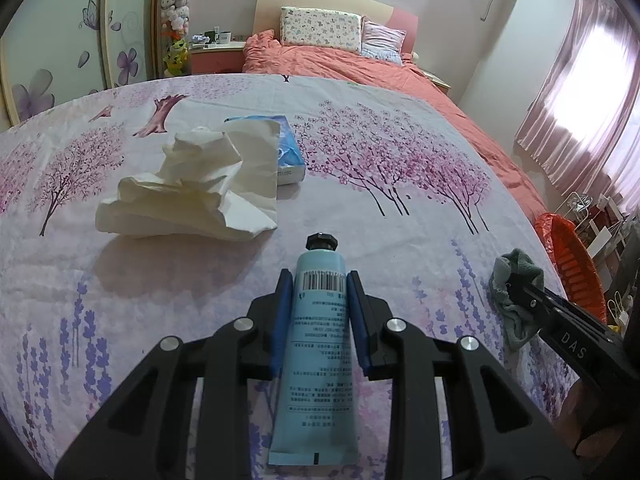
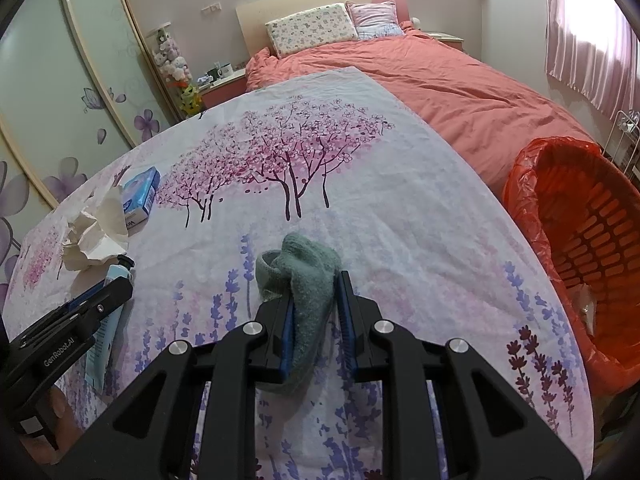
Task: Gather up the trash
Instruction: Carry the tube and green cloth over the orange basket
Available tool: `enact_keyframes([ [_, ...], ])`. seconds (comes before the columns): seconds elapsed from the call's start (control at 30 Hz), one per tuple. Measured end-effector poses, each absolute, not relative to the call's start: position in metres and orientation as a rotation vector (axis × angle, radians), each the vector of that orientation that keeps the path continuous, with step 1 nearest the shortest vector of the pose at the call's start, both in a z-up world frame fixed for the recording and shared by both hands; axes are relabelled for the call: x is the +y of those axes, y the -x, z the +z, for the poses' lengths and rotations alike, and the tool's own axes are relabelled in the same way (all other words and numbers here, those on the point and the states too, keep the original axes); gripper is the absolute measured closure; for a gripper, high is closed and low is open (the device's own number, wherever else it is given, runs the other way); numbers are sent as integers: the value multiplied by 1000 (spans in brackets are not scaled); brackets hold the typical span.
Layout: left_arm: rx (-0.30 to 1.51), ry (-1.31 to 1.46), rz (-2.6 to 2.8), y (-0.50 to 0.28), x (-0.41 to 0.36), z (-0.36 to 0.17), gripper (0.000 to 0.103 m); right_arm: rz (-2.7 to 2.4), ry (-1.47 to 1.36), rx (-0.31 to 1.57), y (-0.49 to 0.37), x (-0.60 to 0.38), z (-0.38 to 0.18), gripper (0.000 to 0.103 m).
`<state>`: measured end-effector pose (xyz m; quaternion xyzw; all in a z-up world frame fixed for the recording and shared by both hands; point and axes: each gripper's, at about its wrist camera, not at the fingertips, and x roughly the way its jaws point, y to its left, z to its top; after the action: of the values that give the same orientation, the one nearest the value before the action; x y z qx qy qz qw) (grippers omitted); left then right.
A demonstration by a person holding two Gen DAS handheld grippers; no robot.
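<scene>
Left wrist view: the left gripper (image 1: 318, 280) has its jaws closed on a pale blue tube (image 1: 318, 344) with a black cap, over a flowered cloth (image 1: 400, 208) on a desk. Crumpled tissue (image 1: 192, 192) lies just ahead, beside a blue packet (image 1: 290, 152).

Right wrist view: the right gripper (image 2: 316, 284) seems to pinch a grey-green sock (image 2: 308, 280); whether both pads press is unclear. A red-lined bin (image 2: 576, 240) stands at the desk's right edge.
</scene>
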<state>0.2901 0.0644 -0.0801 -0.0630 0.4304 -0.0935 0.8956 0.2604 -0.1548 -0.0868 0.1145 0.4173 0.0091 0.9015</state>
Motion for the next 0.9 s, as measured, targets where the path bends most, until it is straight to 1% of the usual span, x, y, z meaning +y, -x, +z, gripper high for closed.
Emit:
enact_keyframes([
  [0.03,892,121,-190,-290,63,-80,74,19,-234,863,-260,-155,-87,84],
  [0.07,892,107,-187,-290,61,-79,75,23,-235,863,-260,-155,-87,88],
  [0.17,890,73,-176,-290,56,-79,76,38,-235,851,-259,-156,-86,90],
  [0.33,882,71,-178,-287,56,-76,76,49,-259,828,-251,-165,-81,91],
  [0.6,848,67,-193,-276,50,-56,76,40,-302,775,-235,-181,-62,91],
  [0.9,777,32,-274,-256,11,-14,76,27,-326,668,-214,-205,-22,91],
])
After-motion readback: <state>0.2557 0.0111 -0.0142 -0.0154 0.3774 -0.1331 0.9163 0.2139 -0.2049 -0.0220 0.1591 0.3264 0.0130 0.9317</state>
